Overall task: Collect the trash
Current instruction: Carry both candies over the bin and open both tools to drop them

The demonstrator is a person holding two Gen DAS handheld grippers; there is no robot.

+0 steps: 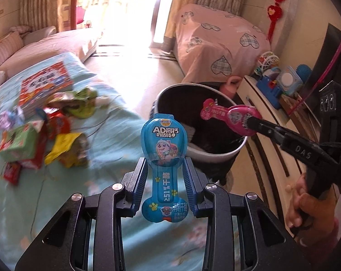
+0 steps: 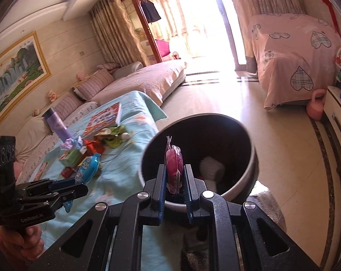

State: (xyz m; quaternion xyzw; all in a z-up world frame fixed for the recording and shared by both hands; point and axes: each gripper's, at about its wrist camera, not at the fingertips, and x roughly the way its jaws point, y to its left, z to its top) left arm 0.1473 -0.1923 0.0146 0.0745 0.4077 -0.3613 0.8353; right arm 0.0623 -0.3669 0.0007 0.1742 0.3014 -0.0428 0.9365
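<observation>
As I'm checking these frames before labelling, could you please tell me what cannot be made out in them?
- Trash bin bottom: both views, hidden by its dark wall and the pink wrapper.
- Wrapper pile on the blue cloth: left view blurred; right view too small to read.
- Blue wrapper small print: left view, too small.

A low table draped in a pale turquoise floral cloth (image 1: 107,135) carries a heap of crumpled snack wrappers (image 1: 41,135) toward its left side, with a red-and-white picture book (image 1: 46,85) lying flat at the far end and a purple bottle (image 2: 57,124) beyond. On the cream tiled floor (image 2: 283,153) just right of the table stands a dark-lined waste bin (image 2: 249,169).
</observation>
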